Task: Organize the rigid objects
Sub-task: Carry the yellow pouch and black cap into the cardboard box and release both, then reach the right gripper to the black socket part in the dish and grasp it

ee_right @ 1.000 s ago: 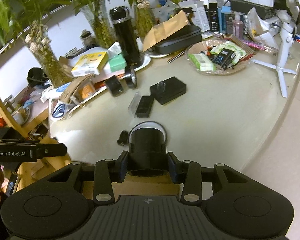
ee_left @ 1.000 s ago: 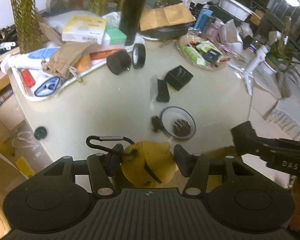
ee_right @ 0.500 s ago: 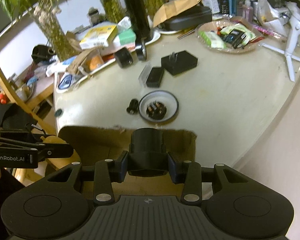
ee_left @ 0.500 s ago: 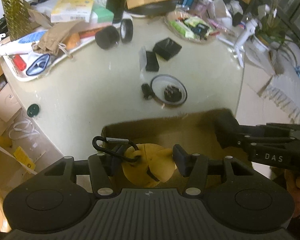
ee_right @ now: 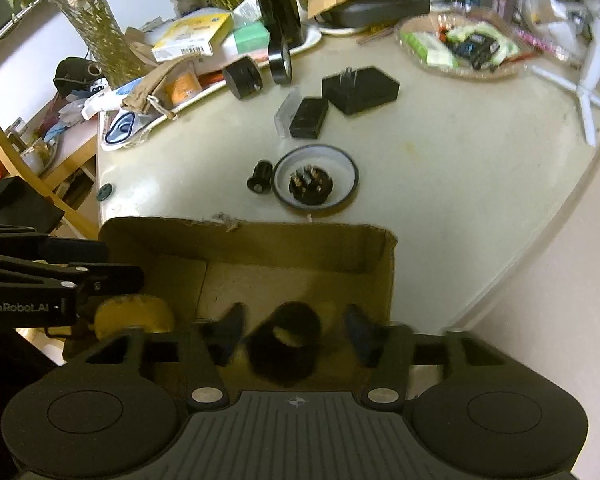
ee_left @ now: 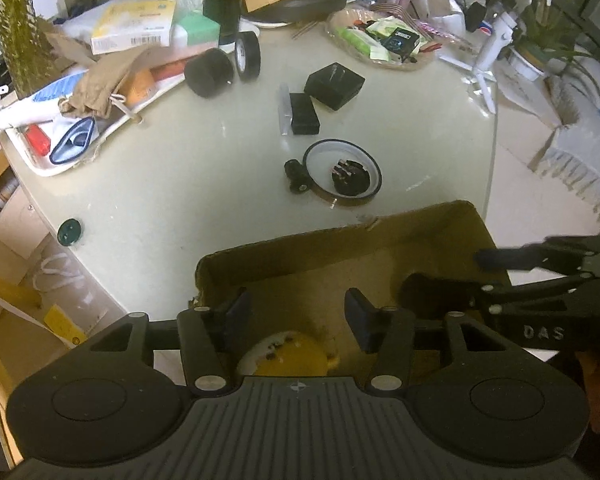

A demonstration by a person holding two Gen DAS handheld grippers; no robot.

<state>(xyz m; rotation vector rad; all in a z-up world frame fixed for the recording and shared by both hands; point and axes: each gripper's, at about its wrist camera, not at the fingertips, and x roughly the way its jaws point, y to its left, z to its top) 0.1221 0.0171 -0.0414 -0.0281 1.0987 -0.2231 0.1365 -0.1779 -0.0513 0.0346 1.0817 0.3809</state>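
Note:
A cardboard box (ee_left: 340, 240) stands off the table's near edge; it also shows in the right wrist view (ee_right: 252, 236). My left gripper (ee_left: 296, 312) is open above the box, and a yellow disc-shaped object (ee_left: 284, 354) lies below it inside. My right gripper (ee_right: 292, 330) is open above the box, and a black cylindrical object (ee_right: 286, 344), blurred, is loose between and below its fingers. The yellow object also shows in the right wrist view (ee_right: 134, 312). On the table lie a ring with a black plug (ee_left: 342, 174), a small black knob (ee_left: 296, 176), and black boxes (ee_left: 334, 84).
A tray of clutter (ee_left: 100, 92) sits at the left of the table, with a black roller (ee_left: 208, 74) and tape roll (ee_left: 248, 58) beside it. A basket of packets (ee_left: 384, 40) and a white tripod (ee_left: 488, 56) stand at the far right.
Both grippers moved over the box and opened. The yellow object dropped out of the left gripper and the black cylinder out of the right gripper into the box.

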